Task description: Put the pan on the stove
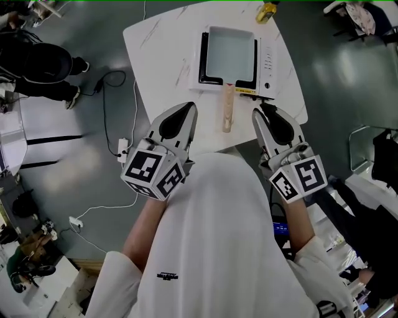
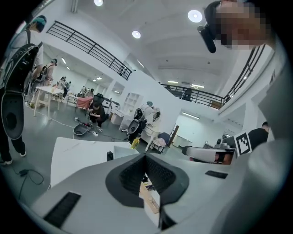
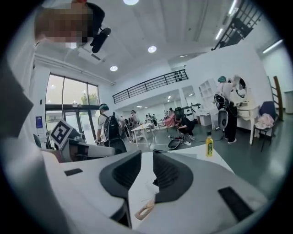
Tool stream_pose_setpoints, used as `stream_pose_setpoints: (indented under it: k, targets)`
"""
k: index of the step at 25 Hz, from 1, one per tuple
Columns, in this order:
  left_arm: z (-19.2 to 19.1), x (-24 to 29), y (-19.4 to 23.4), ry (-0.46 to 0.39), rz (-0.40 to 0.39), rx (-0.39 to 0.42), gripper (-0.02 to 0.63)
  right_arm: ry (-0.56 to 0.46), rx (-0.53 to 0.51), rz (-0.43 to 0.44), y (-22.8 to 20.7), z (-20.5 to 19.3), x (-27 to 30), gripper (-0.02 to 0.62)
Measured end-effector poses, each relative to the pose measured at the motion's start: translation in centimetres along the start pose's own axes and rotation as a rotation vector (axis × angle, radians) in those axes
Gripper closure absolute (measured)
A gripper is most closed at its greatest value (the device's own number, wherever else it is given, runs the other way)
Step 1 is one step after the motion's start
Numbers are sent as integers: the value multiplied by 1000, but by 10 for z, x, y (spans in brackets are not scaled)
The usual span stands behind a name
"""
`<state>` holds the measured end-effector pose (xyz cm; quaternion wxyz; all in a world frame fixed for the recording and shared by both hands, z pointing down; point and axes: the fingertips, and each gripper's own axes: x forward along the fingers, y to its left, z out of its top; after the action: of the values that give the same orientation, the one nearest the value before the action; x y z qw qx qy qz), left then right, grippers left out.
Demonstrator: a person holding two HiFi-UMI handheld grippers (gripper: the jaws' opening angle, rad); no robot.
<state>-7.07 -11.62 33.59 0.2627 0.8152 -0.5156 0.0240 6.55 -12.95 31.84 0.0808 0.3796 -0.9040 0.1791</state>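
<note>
Grey rectangular wood-handled pan on white stove. Left gripper jaws shut, right gripper jaws narrow, both empty. Risk: nudging handle at 6 o'clock.

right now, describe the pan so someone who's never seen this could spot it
Look at the white table in the middle of the grey floor; a flat stove sits at its far side. The pan rests on that stove: rectangular, dark-rimmed, pale inside, with a light wooden handle pointing back toward the person, unlike the small yellow bottle beyond it.
</note>
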Motion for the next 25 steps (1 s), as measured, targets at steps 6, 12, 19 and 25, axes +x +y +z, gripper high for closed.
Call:
stream_pose_setpoints:
  k: [6, 12, 19, 25]
  targets:
    - [7, -12, -2, -25, 2, 17, 606, 14, -61, -6, 6, -4, -8, 516]
    - [3, -17, -17, -20, -46, 43, 606, 38, -97, -26, 5, -10, -13, 558]
    - [-5, -21, -24, -7, -61, 26, 606, 56, -124, 5, 16, -11, -15, 591]
    - [-6, -18, -35, 12, -81, 31, 606, 45, -140, -11, 11, -3, -20, 592]
